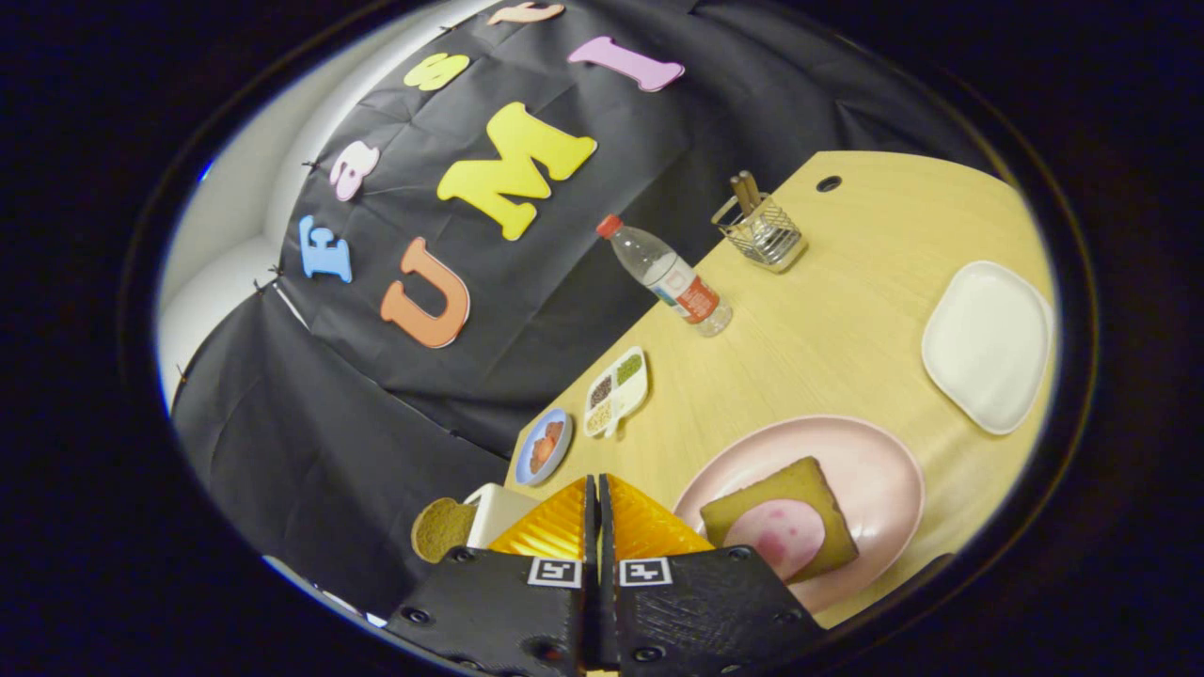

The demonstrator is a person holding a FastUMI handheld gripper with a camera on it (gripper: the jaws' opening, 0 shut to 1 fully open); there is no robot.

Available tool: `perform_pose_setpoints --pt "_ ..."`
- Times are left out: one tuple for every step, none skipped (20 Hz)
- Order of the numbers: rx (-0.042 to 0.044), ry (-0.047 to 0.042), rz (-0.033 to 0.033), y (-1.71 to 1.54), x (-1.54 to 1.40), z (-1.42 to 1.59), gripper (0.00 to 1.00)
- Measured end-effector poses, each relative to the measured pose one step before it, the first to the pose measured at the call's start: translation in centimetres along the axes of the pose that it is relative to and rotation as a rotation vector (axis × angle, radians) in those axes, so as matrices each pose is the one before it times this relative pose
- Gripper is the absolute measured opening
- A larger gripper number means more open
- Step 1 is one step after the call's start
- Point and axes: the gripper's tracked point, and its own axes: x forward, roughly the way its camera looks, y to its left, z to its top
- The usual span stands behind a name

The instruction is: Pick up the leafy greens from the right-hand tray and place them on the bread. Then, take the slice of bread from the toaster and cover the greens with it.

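Closest to the lens, the gripper (596, 498) has its two fingers pressed together with only a thin seam between them and nothing held, tilted over the near edge of a pale wooden table (847, 310). Just beside the fingers on one side lies a round pink plate (875, 470), and on it rests a square slice of brown bread (800, 498) topped with a round pink slice that looks like ham or sausage (785, 541). On the other side of the fingers, a white toaster (496, 512) peeks out, with a second slice of bread (440, 528) standing up from it at the table's edge. Just beyond the fingertips sits a small blue dish (544, 447) holding reddish-orange pieces, and next to it a white divided tray (616, 390) whose compartments carry dark, tan and green bits; whether any of these are the leafy greens I cannot tell at this size. Farther along the table's edge stands a clear plastic water bottle (670, 277) with a red cap and a red-and-white label. Beyond it a wire mesh holder (760, 233) keeps a couple of wooden sticks upright. A white square plate (988, 346) sits well apart from the pink one, with nothing on it. Near the table's far corner is a small dark hole (829, 183). Black cloth (329, 451) hangs behind the table as the booth's wall, with a pale white surface (235, 207) showing past its edge.
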Motion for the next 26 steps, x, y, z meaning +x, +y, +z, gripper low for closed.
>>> perform_pose_setpoints --pt "-0.01403 -0.00923 -0.02044 -0.91 -0.109 0.368 0.0" --pt "-0.01089 -0.00943 -0.02112 -0.908 -0.061 0.415 0.0" --pt "-0.00708 -0.00862 -0.01634 -0.782 -0.053 0.267 0.0" --pt "-0.00667 -0.00062 -0.01556 -0.77 -0.014 0.18 0.0" --pt "-0.00917 0.00674 -0.01066 -0.66 -0.038 -0.109 0.0" --pt "-0.00501 0.01015 -0.01341 -0.684 0.123 -0.036 0.0" --pt "-0.00196 0.01071 -0.01518 -0.747 0.142 -0.126 0.0" --pt "-0.00246 0.00598 -0.01431 -0.675 0.092 -0.053 0.0" --pt "-0.00712 -0.00006 -0.01365 -0.566 0.027 -0.002 0.0" --pt "-0.02079 -0.00737 -0.01327 -0.482 0.177 0.252 0.01" --pt "-0.03192 -0.00822 -0.01831 -0.493 -0.176 -0.089 0.03" --pt "-0.02716 -0.01165 -0.01356 -0.51 0.115 0.201 0.04" --pt "-0.0244 -0.00736 -0.01229 -0.375 -0.051 0.17 0.05" --pt "-0.01385 -0.00376 -0.00525 -0.251 0.038 0.078 0.1" --pt "-0.00889 0.00055 -0.00477 -0.086 -0.15 -0.088 0.15" --pt "-0.01349 0.00767 -0.01028 -0.263 -0.01 -0.19 0.18" --pt "-0.00864 0.00774 -0.00844 -0.202 -0.071 -0.284 0.28" --pt "-0.00802 0.00305 -0.00706 -0.144 -0.064 -0.123 0.35" --pt "-0.00885 -0.00547 -0.0054 -0.086 -0.411 0.099 0.42" --pt "-0.01041 -0.01179 -0.00895 -0.182 -0.251 0.202 0.49" --pt "-0.01116 -0.01731 -0.00531 -0.048 -0.436 0.262 0.55" --pt "-0.01134 -0.02063 -0.00628 -0.035 -0.469 0.444 0.62" --pt "-0.01161 -0.02326 -0.00857 -0.064 -0.456 0.508 0.7" --pt "-0.0165 -0.02679 -0.00847 0.035 -0.516 0.56 0.77" --pt "-0.01829 -0.02808 -0.00801 0.109 -0.706 0.673 0.85" --pt "-0.01936 -0.02934 -0.00591 0.215 -0.679 0.709 0.87"
